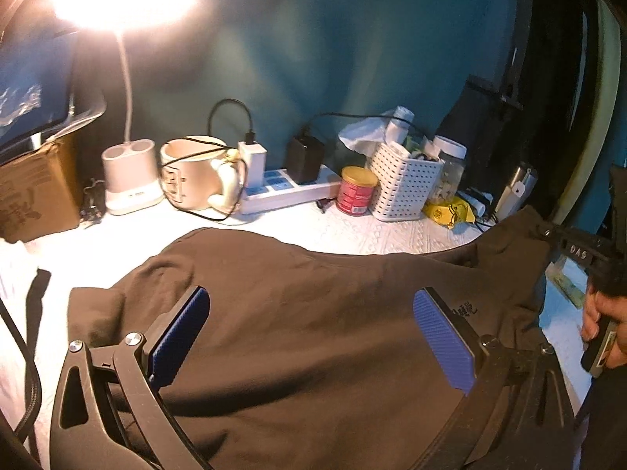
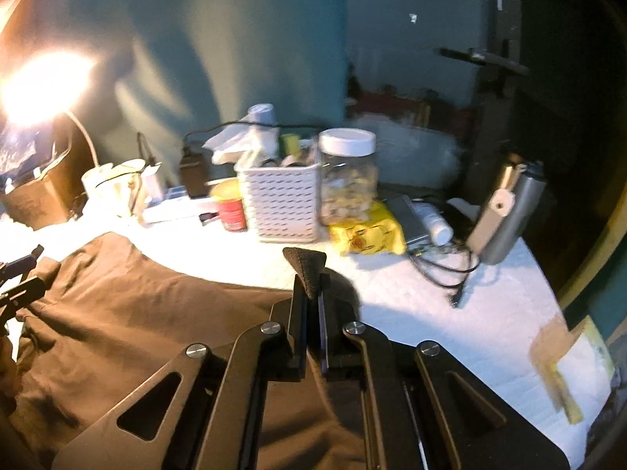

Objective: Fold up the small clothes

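Observation:
A dark brown garment (image 1: pixel 305 313) lies spread on the white textured table cover (image 1: pixel 352 227). My left gripper (image 1: pixel 309 313) is open, its blue pads wide apart just above the cloth. My right gripper (image 2: pixel 312 293) is shut on a corner of the brown garment (image 2: pixel 137 313), which pokes up between the fingertips. In the left wrist view the right gripper (image 1: pixel 548 231) holds the garment's far right corner lifted. In the right wrist view the left gripper (image 2: pixel 19 286) shows at the left edge over the cloth.
Along the back wall stand a lit desk lamp (image 1: pixel 129 180), a mug (image 1: pixel 196 176), a power strip (image 1: pixel 290 192), a red can (image 1: pixel 356 192), a white basket (image 1: pixel 403 188), a jar (image 2: pixel 347 176), a yellow packet (image 2: pixel 368 235) and a steel bottle (image 2: pixel 509 211). A cardboard box (image 1: pixel 35 192) sits left.

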Demonstrator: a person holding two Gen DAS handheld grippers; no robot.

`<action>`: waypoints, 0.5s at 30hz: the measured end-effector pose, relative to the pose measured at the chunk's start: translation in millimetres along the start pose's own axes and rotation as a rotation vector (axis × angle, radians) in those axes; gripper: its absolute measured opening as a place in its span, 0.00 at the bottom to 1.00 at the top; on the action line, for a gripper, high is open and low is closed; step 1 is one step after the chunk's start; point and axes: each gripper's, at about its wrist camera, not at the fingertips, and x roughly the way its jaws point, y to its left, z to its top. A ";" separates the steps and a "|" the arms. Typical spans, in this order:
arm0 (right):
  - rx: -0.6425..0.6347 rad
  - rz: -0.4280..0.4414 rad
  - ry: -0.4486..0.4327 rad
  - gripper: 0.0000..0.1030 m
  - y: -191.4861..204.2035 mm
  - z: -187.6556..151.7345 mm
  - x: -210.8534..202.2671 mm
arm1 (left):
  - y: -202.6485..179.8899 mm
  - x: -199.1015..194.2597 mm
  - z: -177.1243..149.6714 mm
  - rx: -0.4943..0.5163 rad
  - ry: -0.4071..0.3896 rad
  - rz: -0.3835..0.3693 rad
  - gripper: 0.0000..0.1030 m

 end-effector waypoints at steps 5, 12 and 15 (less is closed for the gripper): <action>-0.014 0.037 0.057 0.05 36.2 -8.1 16.5 | 19.8 -11.7 -7.6 -0.017 -0.003 0.001 1.00; 0.014 0.054 0.148 0.05 64.0 -23.4 42.4 | 44.9 -19.0 -13.6 -0.051 0.000 0.017 1.00; 0.019 0.074 0.202 0.17 69.4 -29.4 51.4 | 50.0 -20.3 -14.3 -0.065 0.000 0.017 1.00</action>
